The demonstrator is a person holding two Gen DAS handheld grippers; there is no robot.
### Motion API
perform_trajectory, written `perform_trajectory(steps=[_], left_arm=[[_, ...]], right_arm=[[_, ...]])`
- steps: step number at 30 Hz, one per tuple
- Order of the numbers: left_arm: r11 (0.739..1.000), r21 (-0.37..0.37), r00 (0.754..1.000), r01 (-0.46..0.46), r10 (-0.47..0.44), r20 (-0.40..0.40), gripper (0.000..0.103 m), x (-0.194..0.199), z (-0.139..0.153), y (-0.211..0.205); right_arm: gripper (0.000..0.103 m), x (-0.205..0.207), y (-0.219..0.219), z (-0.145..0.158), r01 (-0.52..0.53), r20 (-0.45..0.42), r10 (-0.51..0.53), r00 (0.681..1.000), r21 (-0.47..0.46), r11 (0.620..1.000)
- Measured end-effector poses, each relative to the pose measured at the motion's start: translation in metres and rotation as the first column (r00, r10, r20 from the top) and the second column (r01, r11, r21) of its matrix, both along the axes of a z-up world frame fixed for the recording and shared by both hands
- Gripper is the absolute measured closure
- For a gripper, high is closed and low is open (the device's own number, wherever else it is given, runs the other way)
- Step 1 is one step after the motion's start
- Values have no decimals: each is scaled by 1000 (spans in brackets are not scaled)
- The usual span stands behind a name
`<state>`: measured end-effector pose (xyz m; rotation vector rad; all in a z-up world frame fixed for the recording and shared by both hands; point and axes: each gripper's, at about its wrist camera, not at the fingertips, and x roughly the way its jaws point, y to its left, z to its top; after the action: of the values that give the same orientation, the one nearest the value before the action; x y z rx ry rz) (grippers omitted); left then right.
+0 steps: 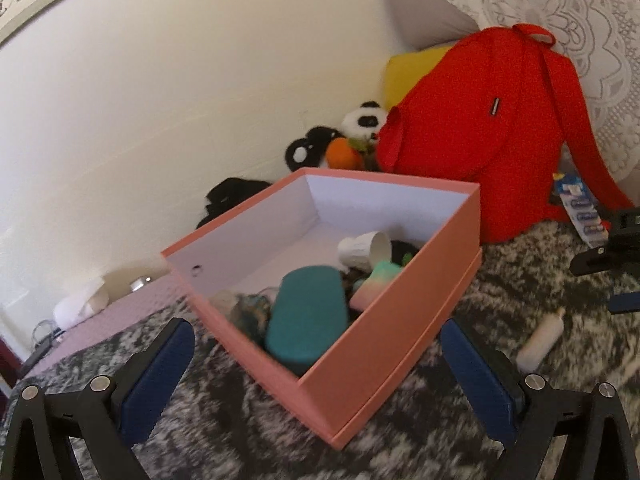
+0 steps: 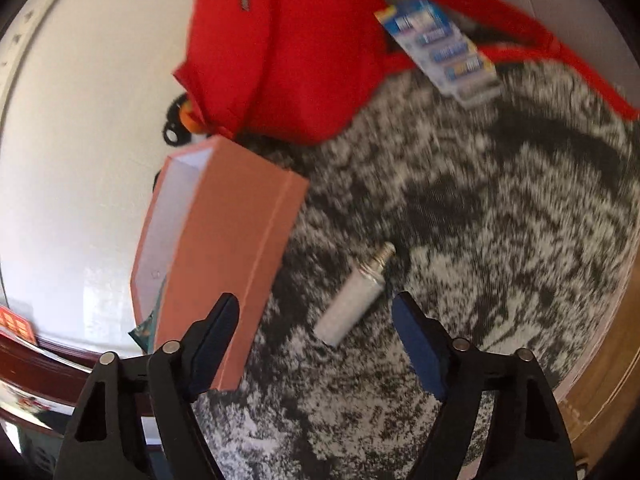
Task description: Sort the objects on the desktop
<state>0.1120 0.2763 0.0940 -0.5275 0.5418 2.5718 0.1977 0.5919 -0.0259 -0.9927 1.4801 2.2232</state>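
A pink open box (image 1: 384,320) stands on the black-and-white mottled cloth (image 1: 224,432). It holds a teal case (image 1: 306,316), a white cup (image 1: 364,250) on its side, a pastel block (image 1: 378,284) and other small items. My left gripper (image 1: 316,372) is open and empty, just in front of the box's near corner. A small white bottle (image 2: 354,296) lies on the cloth right of the box (image 2: 224,248); it also shows in the left wrist view (image 1: 540,342). My right gripper (image 2: 316,340) is open and empty, just short of the bottle. It shows at the right edge of the left wrist view (image 1: 612,268).
A red backpack (image 1: 480,128) leans behind the box, with a yellow cushion (image 1: 408,68) and plush toys (image 1: 360,124) beside it. A blue blister pack of batteries (image 2: 444,50) lies against the backpack. A white wall is on the left. Wooden floor (image 2: 608,376) shows past the cloth's right edge.
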Motion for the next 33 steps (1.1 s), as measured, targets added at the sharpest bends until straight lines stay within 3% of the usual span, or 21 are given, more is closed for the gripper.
perform_trajectory(steps=[6,8,11,13,17,20,24,28,31,33], left_arm=[[1000,-6,1000,-30,30,6,1,17,5,-47],[999,1,999,-48,48,18,1,22,4,-64],[997,57,997,-60,57,61,1,30,-3,-92],[993,99,994,-66,56,93,1,33,-12,-111],[992,66,985,-108,97,146,1,16,-37,-121],[987,90,982,-134,120,146,1,8,-40,-131],[980,131,973,-153,126,195,1,-3,-41,-141],[976,138,966,-168,135,221,1,-11,-45,-142],[975,129,964,-179,148,219,1,-12,-48,-142],[974,117,963,-192,164,214,1,-14,-50,-144]], right_arm=[[23,-37,-10,-44,-56,9,58,998,-146,988],[24,-53,-13,-55,-76,36,82,996,-139,987],[41,-66,-13,-70,-76,94,80,992,-53,996],[64,-64,-8,-71,-48,91,50,995,-25,999],[72,-55,-6,-72,-18,64,20,998,-28,999],[74,-42,-12,-39,36,12,-37,999,68,997],[74,-30,-36,39,109,-203,-65,977,216,970],[74,-52,-82,107,40,-351,96,931,362,931],[74,-85,-126,129,-42,-330,230,915,490,871],[73,-110,-151,130,-100,-268,295,917,562,821]])
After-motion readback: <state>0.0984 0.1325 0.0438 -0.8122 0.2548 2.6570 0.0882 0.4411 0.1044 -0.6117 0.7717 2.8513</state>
